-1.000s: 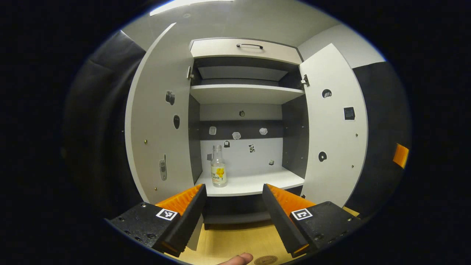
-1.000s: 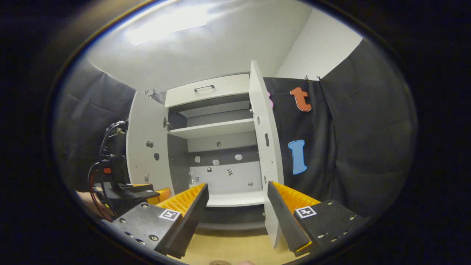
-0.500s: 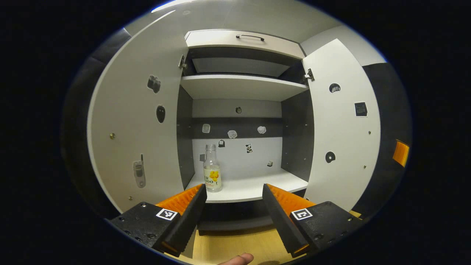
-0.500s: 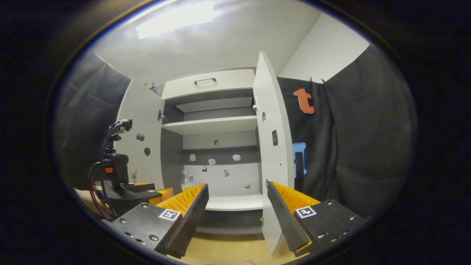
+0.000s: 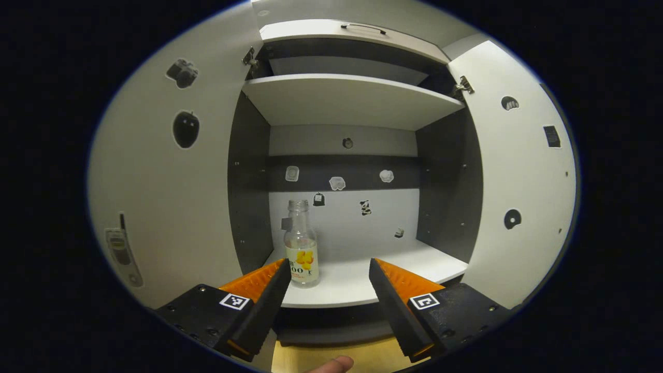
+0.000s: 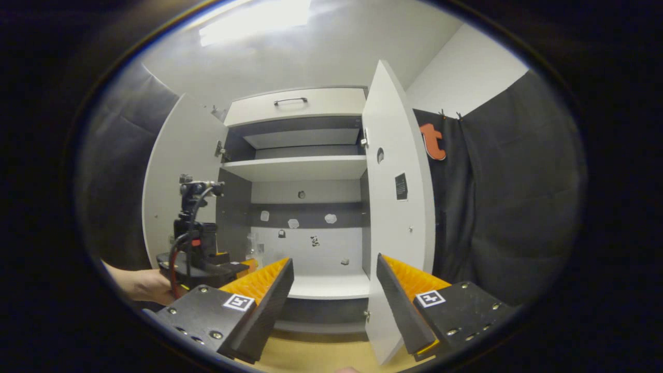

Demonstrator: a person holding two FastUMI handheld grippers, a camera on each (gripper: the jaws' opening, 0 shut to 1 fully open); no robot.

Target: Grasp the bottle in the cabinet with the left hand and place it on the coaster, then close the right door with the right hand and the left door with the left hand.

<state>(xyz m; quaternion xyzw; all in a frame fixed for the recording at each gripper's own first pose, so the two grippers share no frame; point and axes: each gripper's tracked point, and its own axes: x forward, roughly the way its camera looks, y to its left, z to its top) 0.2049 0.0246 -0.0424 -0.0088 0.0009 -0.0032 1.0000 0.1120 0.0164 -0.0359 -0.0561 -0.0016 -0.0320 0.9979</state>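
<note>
Left gripper view: your left gripper has its jaws spread wide and empty, with the bottle just left of centre on the cabinet's lower shelf. Drive in off-line and the left finger could tip it. It's clear glass, uncapped, labelled, upright. The right gripper is also released, near the right door.

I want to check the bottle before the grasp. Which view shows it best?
The left gripper view: the bottle stands upright on the cabinet's lower shelf, unobstructed, with cap end and label plain. In the right gripper view it is a small, faint shape partly hidden behind the left gripper.
</note>
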